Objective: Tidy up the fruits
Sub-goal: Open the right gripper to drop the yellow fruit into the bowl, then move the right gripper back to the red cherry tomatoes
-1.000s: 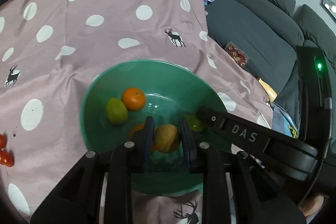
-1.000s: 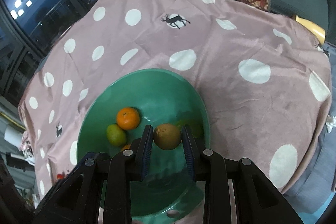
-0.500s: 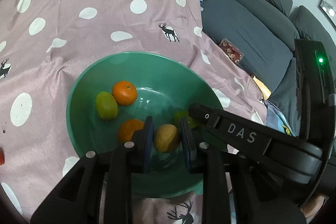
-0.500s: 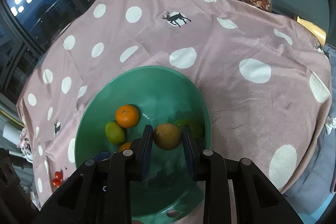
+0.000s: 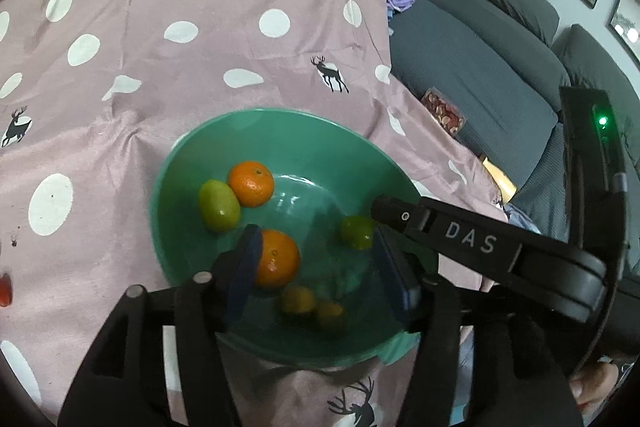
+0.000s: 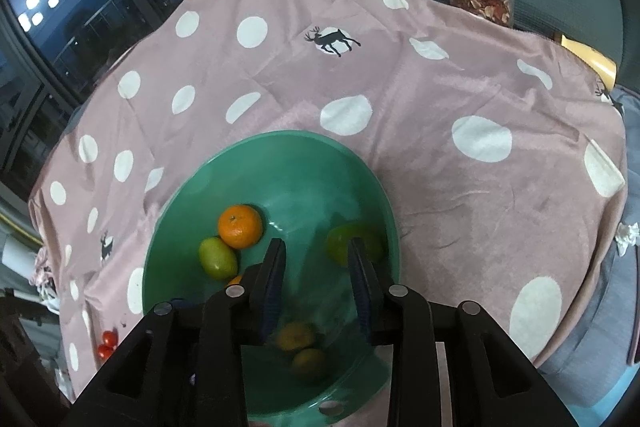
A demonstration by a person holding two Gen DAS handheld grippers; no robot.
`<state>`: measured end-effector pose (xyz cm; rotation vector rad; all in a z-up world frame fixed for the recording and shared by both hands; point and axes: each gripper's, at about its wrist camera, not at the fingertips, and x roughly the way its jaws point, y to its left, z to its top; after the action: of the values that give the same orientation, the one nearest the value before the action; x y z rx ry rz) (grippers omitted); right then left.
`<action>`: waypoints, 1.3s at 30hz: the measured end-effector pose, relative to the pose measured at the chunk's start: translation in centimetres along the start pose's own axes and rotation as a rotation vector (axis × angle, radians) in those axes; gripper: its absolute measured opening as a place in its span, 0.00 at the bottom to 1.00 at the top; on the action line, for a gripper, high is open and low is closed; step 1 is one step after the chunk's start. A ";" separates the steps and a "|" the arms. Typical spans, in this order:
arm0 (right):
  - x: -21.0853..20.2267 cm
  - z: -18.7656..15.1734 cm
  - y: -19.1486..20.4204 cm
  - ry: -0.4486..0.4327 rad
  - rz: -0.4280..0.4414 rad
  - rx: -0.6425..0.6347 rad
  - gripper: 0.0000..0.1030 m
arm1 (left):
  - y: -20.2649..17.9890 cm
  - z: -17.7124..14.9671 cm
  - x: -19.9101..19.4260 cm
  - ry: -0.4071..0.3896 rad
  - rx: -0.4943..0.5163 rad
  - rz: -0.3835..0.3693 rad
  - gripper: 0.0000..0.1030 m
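A: From the left wrist camera, what sits in the green bowl [image 5: 192,155]?

B: An orange [image 5: 251,183] toward the far-left side of the bowl, touching a green fruit [image 5: 219,205] just left of it. A second orange [image 5: 277,258] lies nearer the camera, against the left finger pad. A small green fruit [image 5: 356,231] rests by the bowl's right wall. Two blurred yellowish fruits [image 5: 298,300] sit low in the bowl, at the near side.

A: And the left gripper [image 5: 320,267]?

B: Its tongs are spread wide over the bowl, holding nothing. The right gripper [image 5: 472,239] reaches in from the bowl's right.

A: The right wrist camera?

B: The right gripper [image 6: 316,267] hangs over the bowl [image 6: 240,155] with tongs parted and empty. The orange [image 6: 240,226] and green fruit [image 6: 217,258] touch at the bowl's left. A green fruit [image 6: 340,242] lies at its right wall, partly behind the right finger. Two blurry fruits [image 6: 297,335] sit at the near side, possibly small oranges. Red tomatoes [image 6: 107,343] lie on the dotted cloth [image 6: 440,87], well left of the bowl.
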<state>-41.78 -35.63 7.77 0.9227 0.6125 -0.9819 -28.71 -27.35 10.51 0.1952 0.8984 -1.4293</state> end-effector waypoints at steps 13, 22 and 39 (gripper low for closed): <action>-1.7 -0.8 3.6 -0.092 0.073 -0.113 0.48 | 6.4 0.7 -8.7 -0.121 -0.061 0.198 0.74; -3.1 -2.2 7.9 -0.140 0.117 -0.226 0.49 | 16.1 -1.8 -14.9 -0.186 -0.245 0.475 0.79; -1.0 -6.9 15.5 -0.078 0.118 -0.499 0.49 | 23.7 -3.2 -14.0 -0.089 -0.407 0.554 0.79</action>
<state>-28.59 -25.40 10.87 0.4690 0.6885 -0.7082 -7.05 -10.25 8.03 0.0632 0.9496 -0.7216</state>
